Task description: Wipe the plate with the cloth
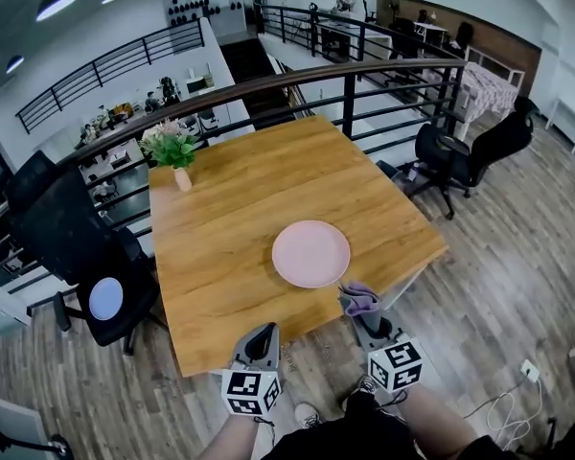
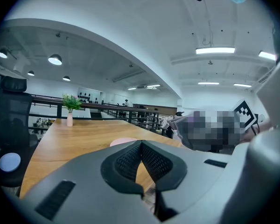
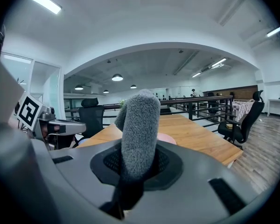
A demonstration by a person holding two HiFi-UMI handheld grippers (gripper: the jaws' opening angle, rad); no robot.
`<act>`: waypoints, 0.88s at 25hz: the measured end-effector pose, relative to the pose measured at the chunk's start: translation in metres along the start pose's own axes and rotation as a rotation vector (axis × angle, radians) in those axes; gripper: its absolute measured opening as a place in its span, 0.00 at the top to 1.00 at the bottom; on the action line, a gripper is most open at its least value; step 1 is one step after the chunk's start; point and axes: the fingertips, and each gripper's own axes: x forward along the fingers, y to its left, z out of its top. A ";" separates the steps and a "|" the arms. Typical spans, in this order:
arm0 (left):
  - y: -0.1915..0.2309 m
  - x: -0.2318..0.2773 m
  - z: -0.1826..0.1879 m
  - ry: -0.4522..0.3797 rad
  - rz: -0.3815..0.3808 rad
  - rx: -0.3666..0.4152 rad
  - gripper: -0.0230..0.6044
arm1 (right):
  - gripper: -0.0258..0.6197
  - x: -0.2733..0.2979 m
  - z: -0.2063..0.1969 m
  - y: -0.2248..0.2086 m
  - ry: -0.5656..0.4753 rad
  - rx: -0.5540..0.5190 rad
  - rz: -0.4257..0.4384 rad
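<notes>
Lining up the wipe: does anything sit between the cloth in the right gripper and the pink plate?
Nothing visible does. The fuzzy grey-purple cloth, clamped in the right gripper, is beside the round pink plate; only bare wooden table lies between.

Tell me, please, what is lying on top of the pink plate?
Nothing: the plate lies bare on the table. The cloth is clamped in the right gripper, beside its near edge. The tabletop beneath the plate is covered.
</notes>
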 end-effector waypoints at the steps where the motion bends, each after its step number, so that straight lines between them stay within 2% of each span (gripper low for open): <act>1: -0.002 -0.002 0.000 -0.001 -0.003 -0.002 0.93 | 0.85 -0.002 -0.001 0.001 0.003 0.000 0.000; 22: 0.003 -0.005 -0.007 0.001 -0.012 -0.016 0.93 | 0.85 0.002 -0.013 0.016 0.018 0.009 0.014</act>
